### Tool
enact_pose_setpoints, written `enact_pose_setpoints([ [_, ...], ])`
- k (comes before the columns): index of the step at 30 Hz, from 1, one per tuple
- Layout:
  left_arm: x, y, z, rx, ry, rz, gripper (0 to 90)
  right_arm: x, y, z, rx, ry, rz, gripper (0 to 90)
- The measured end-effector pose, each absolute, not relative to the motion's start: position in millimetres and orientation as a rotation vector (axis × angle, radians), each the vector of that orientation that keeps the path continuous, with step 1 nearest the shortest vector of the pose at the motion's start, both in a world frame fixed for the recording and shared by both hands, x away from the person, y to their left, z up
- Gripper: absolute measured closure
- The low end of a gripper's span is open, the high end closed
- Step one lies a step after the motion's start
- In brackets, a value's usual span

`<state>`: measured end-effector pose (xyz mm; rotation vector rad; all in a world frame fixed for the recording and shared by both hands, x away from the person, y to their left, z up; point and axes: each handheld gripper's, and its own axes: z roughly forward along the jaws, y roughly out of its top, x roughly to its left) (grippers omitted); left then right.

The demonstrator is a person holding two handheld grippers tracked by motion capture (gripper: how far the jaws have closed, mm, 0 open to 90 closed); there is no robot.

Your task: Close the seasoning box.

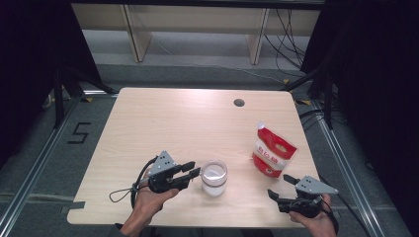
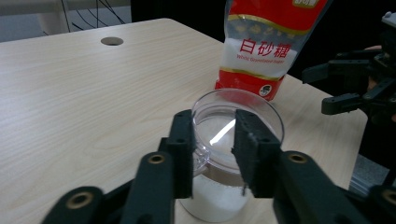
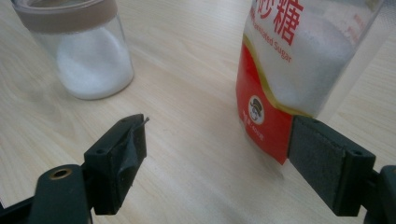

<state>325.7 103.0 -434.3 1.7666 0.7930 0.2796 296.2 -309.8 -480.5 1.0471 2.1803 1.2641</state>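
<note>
sugar bag point(image 2: 261, 46): top cut off by frame edge | jar point(image 2: 233, 154): near wall hidden behind left tongs point(image 2: 212, 154) | jar lid point(image 3: 65, 14): top cropped

Left gripper point(image 2: 212, 140) jaws stand apart over the rim of the jar point(image 2: 233, 140); sugar bag point(image 2: 261, 46) upright behind, right gripper point(image 2: 327, 88) beside it

On the table point(image 1: 163, 118) the jar point(image 1: 214, 178) stands near the front edge with the left gripper point(image 1: 195, 171) just left of it, the sugar bag point(image 1: 273, 151) right and slightly behind — the right gripper point(image 1: 280, 186) in front of the bag.
</note>
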Motion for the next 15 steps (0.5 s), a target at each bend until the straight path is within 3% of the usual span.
enact_pose_setpoints([
  [6,320,106,-437,1.754,0.827,0.243,42.9,296,-310,-480,1.047,2.163,1.291,20.5],
  [15,308,110,-444,1.787,0.838,0.258,30.9,293,-307,-476,1.042,2.152,1.326,19.9],
])
